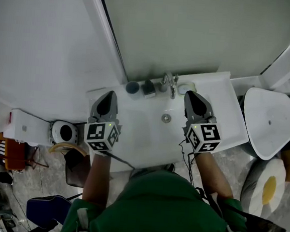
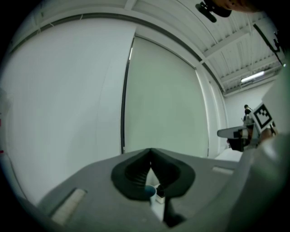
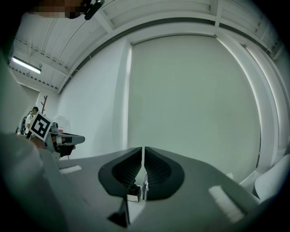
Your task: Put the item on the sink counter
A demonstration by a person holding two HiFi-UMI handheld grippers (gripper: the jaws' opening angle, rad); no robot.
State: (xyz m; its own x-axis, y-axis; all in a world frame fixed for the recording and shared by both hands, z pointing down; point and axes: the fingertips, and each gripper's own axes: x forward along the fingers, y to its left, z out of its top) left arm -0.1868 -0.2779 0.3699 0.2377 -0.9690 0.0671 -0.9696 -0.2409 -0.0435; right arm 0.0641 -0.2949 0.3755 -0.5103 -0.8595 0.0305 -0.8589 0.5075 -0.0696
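Observation:
The white sink (image 1: 148, 138) has a narrow counter along its back. On that counter, from left to right, stand a blue cup (image 1: 132, 87), a small dark box (image 1: 149, 88), the chrome faucet (image 1: 169, 84) and a pale item (image 1: 187, 87). My left gripper (image 1: 111, 95) hovers over the sink's left rim, shut and holding nothing. The cup (image 2: 149, 190) shows just beyond its closed jaws. My right gripper (image 1: 190, 95) is over the basin's right side, near the pale item, shut and empty. The faucet (image 3: 144, 188) and the box (image 3: 132, 195) lie ahead of its jaws.
A plain wall panel rises right behind the sink. A white rounded lid (image 1: 268, 121) stands to the right, with an egg-shaped cushion (image 1: 267, 187) below it. To the left are a round white device (image 1: 65, 131) and a dark chair (image 1: 46, 208).

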